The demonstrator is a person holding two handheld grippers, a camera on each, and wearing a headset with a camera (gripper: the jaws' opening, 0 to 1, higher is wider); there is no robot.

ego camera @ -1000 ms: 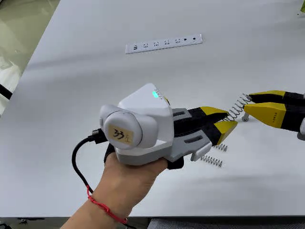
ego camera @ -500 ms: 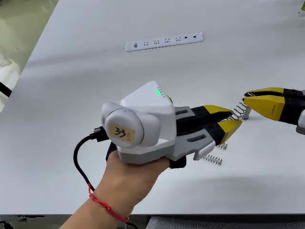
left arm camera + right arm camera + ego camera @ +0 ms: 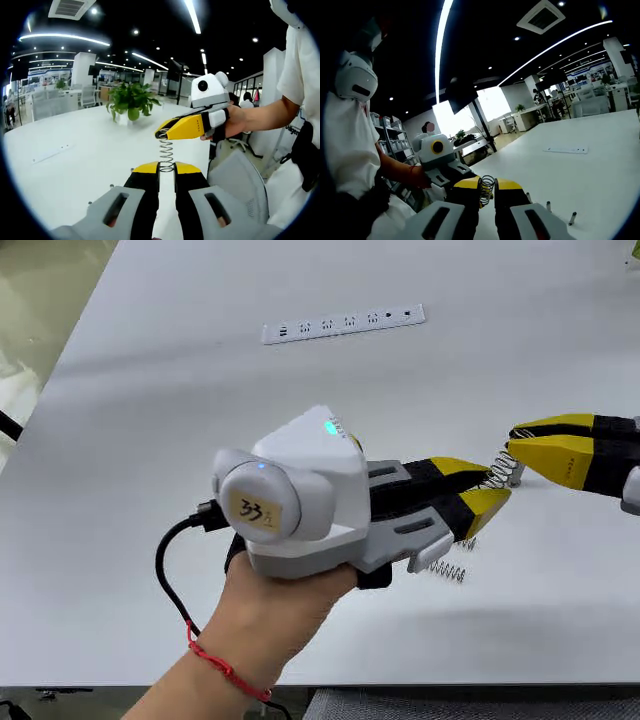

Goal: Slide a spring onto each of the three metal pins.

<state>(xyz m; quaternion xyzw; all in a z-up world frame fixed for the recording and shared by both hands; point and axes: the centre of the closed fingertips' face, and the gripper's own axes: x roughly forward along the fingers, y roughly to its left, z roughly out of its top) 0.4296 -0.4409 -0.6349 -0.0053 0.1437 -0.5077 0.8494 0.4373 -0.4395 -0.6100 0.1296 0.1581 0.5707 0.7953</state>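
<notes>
Spring (image 3: 166, 151) pinched between fingers (image 3: 147, 169) of left gripper (image 3: 166, 166) and right gripper (image 3: 487, 183), its ends hidden inside

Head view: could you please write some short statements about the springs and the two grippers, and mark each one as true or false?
1. One spring reaches from the left gripper to the right gripper. True.
2. Two loose springs lie on the table near the left gripper. True.
3. The power strip lies between the grippers. False: it lies farther back, apart from both.
4. The loose springs stand upright. False: they lie flat.
</notes>
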